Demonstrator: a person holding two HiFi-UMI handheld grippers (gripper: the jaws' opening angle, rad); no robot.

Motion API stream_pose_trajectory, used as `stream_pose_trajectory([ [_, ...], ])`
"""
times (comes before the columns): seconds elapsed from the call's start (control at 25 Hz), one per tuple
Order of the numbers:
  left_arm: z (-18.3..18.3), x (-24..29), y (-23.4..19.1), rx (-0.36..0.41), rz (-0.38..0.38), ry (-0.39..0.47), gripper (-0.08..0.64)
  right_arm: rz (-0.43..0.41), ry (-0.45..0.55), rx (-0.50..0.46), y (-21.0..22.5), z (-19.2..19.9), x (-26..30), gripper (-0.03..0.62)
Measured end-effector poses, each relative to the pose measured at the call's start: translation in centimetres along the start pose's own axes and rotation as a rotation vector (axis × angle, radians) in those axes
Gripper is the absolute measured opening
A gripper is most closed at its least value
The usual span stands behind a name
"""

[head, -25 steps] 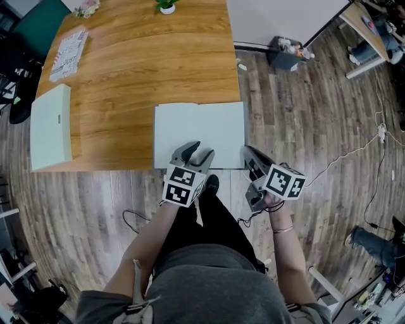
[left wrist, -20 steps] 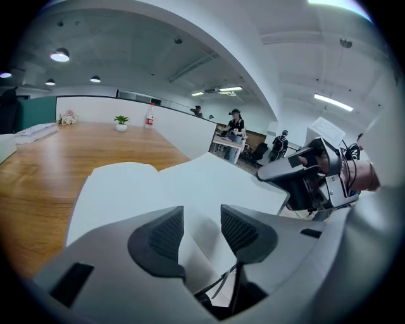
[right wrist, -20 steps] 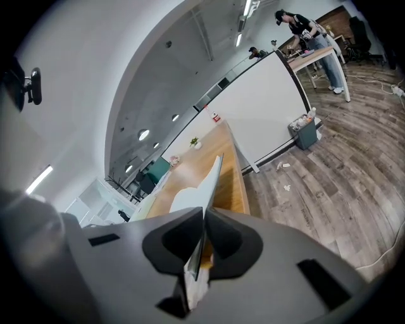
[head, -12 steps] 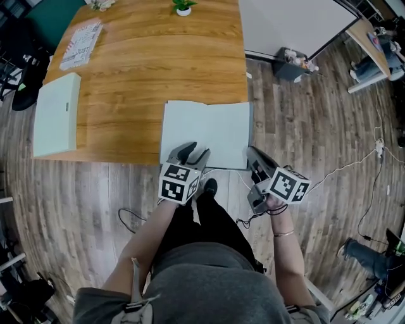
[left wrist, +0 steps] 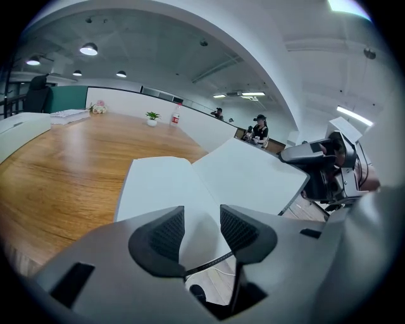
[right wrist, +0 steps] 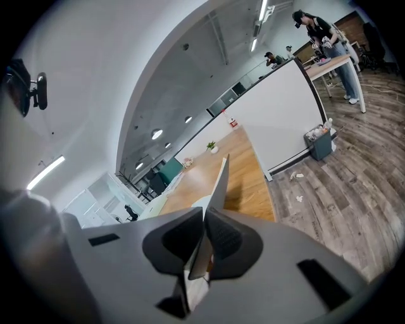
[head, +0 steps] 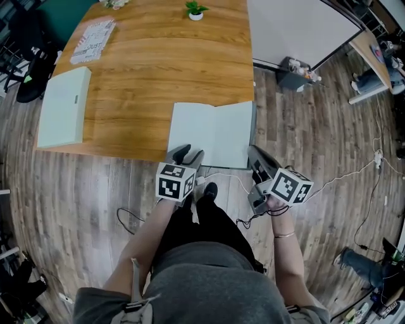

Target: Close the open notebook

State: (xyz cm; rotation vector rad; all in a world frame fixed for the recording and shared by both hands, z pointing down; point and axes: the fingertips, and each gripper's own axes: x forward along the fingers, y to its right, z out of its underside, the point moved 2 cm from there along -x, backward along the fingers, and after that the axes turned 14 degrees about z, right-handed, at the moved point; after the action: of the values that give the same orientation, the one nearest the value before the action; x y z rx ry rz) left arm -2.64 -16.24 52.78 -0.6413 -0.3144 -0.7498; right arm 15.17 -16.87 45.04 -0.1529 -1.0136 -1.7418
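The open notebook (head: 209,130) lies with pale blank pages at the wooden table's (head: 145,69) near right corner. My right gripper (head: 254,152) is shut on the notebook's right cover at its near corner. In the right gripper view that cover (right wrist: 219,180) stands on edge between the pads of the right gripper (right wrist: 204,237). The raised right page (left wrist: 253,174) tilts up in the left gripper view. My left gripper (head: 188,154) hovers open at the left page's near edge. Nothing is between the jaws of the left gripper (left wrist: 201,231).
A closed pale green book (head: 63,107) lies at the table's left edge, a magazine (head: 93,41) and a small potted plant (head: 195,10) farther back. A white panel (head: 297,25) and a bin (head: 294,73) stand to the right. A cable (head: 221,176) runs on the floor.
The right gripper has risen with the right cover, so that page now tilts up. The left gripper has slid a little to the left along the near edge.
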Motion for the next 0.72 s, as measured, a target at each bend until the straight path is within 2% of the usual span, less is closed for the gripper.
stream_pose_trajectory([
  [0.64, 0.2, -3.1, -2.6, -0.02, -0.077, 0.018, 0.186, -0.145, 0.013, 0.036, -5.5, -0.3, 0.8, 0.029],
  [0.72, 0.3, -3.5, -2.9, -0.025, -0.084, 0.022, 0.186, -0.172, 0.019, 0.046, -6.4, -0.3, 1.0, 0.014],
])
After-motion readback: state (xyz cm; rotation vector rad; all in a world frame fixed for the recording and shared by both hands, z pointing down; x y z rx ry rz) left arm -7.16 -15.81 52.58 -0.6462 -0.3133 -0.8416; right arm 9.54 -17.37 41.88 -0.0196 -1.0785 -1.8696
